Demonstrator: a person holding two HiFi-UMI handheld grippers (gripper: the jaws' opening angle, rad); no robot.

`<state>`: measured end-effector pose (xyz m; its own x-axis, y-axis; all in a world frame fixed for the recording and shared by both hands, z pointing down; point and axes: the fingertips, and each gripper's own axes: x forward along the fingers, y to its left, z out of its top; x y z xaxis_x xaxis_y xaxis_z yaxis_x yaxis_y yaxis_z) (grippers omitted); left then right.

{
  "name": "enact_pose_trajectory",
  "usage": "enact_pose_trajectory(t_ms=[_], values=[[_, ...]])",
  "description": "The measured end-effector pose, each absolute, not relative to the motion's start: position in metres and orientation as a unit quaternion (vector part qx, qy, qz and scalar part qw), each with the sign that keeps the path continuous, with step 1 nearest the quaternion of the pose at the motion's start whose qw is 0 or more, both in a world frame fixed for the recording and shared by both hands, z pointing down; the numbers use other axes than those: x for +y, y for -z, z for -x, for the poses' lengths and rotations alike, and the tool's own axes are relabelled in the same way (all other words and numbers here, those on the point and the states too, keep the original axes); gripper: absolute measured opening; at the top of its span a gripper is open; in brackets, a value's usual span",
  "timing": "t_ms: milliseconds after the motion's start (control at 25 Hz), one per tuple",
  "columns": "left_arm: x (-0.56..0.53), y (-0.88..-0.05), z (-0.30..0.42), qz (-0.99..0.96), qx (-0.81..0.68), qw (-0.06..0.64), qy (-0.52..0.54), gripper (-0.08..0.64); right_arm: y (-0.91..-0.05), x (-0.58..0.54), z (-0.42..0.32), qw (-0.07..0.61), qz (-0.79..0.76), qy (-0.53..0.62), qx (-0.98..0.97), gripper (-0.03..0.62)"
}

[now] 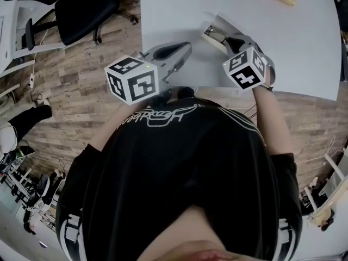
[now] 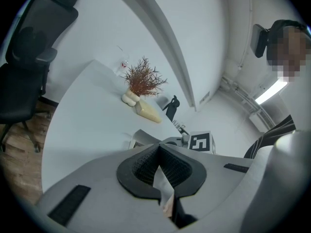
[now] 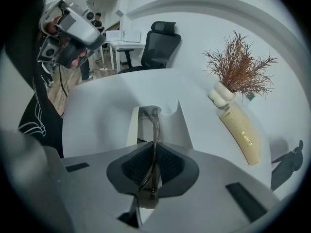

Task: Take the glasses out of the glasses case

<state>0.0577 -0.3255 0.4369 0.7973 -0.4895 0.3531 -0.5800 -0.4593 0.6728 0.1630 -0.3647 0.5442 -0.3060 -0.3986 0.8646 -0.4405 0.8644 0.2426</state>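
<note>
white table (image 1: 283, 48), open glasses case (image 3: 182, 125), my right gripper (image 3: 153, 152) clamped on the glasses (image 3: 155, 123) frame, my left gripper (image 2: 159, 152) closed, apparently empty

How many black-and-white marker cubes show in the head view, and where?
2. One black-and-white marker cube sits on the left gripper at the white table's near-left corner; the other on the right gripper, beside the open white glasses case. None seems hidden.

A white table (image 3: 97, 110) is lying under the right claw (image 3: 154, 149). A dried plant (image 3: 240, 67) is standing in a vase (image 3: 221, 95) ahead and to the claw's right, with a cream wedge (image 3: 241, 132) lying just beside the vase. A black chair (image 3: 160, 42) is standing farther ahead, past the table.
</note>
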Motion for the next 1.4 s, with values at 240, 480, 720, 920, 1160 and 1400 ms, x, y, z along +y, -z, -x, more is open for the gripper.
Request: enact_pose_trajectory(t_ms=[240,480,720,920,1160,1400], values=[[-0.325,-0.441,-0.056,-0.85,-0.314,0.42,-0.053,0.008,-0.545,-0.368,-0.163,0.527,-0.265,-0.018,-0.807,0.02],[-0.324,-0.441,-0.053,-0.848,-0.315,0.424,-0.049,0.006,-0.544,-0.368,-0.164,0.529,-0.272,-0.015,-0.804,0.02],[-0.324,-0.442,-0.049,-0.845,-0.317,0.428,-0.042,0.006,-0.545,-0.371,-0.165,0.533,-0.277,-0.009,-0.8,0.02],[-0.322,-0.442,-0.048,-0.845,-0.318,0.429,-0.039,0.007,-0.543,-0.371,-0.169,0.534,-0.283,-0.002,-0.796,0.018],[-0.323,-0.441,-0.045,-0.846,-0.314,0.429,-0.037,0.006,-0.539,-0.377,-0.171,0.545,-0.295,0.022,-0.784,0.018],[-0.322,-0.439,-0.048,-0.849,-0.309,0.428,-0.038,0.006,-0.532,-0.38,-0.177,0.541,-0.314,0.032,-0.779,0.018]])
